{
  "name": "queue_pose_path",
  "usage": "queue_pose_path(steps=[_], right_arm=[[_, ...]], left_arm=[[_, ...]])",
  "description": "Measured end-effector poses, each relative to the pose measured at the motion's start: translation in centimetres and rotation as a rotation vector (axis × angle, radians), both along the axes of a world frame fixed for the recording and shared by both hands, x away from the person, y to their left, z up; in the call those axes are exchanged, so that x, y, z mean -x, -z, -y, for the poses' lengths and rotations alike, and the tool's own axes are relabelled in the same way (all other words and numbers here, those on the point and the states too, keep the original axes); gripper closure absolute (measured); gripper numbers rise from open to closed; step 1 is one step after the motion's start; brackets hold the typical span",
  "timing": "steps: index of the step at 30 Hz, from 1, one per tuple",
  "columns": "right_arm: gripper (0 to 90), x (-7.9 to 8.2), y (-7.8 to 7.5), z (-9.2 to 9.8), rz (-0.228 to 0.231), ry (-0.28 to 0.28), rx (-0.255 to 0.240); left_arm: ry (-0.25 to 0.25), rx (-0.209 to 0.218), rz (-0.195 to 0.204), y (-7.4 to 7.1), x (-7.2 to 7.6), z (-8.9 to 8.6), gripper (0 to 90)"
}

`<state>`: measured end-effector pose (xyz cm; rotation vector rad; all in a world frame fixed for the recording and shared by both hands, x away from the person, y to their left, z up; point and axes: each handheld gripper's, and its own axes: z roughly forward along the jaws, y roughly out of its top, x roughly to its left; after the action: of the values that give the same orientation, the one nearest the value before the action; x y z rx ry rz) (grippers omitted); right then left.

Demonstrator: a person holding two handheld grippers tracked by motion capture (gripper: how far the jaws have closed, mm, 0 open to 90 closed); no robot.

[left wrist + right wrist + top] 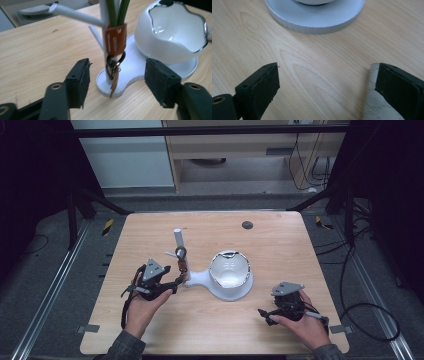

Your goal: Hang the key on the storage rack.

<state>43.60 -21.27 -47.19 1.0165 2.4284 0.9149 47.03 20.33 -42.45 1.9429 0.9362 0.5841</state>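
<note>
A white stand on the wooden table carries a thin branched post and a white egg-shaped bowl. A key bunch hangs from the post on green cords with an orange tag. My left gripper is just left of the post's foot. In the left gripper view it is open, and the keys hang beyond the gap without touching the pads. My right gripper sits near the front right, pointing at the stand's round base. It is open over bare wood.
A small dark round spot marks the far side of the table. Grey brackets sit at the front corners. A pale grey strip lies beside the right jaw. Dark frame posts and cables surround the table.
</note>
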Motion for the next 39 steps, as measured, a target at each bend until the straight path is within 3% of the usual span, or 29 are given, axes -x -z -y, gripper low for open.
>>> queue_pose_path(steps=[2,7,16,19,29,39], right_arm=[[6.1,-0.5,-1.1,0.9,-0.027,0.026,0.020],[7.1,-1.0,-2.0,2.1,-0.076,0.065,0.067],[6.9,-0.8,-1.7,3.9,-0.101,0.133,0.103],[7.2,-0.8,-1.4,4.6,-0.132,0.161,0.095],[10.8,-1.2,-0.8,5.4,-0.248,0.210,0.124],[14.9,-1.8,-0.5,5.5,-0.330,0.234,0.151]], left_arm=[[-0.007,-0.010,-0.011,0.4,0.0,-0.6,29.1],[-0.045,-0.030,-0.061,2.0,-0.4,-2.3,20.5],[-0.067,-0.054,-0.121,3.9,-1.2,-4.0,10.7],[-0.077,-0.081,-0.162,4.9,-1.6,-4.4,7.8],[-0.119,-0.097,-0.193,6.2,-1.9,-5.3,7.0],[-0.135,-0.141,-0.222,6.8,-2.4,-5.7,7.0]])
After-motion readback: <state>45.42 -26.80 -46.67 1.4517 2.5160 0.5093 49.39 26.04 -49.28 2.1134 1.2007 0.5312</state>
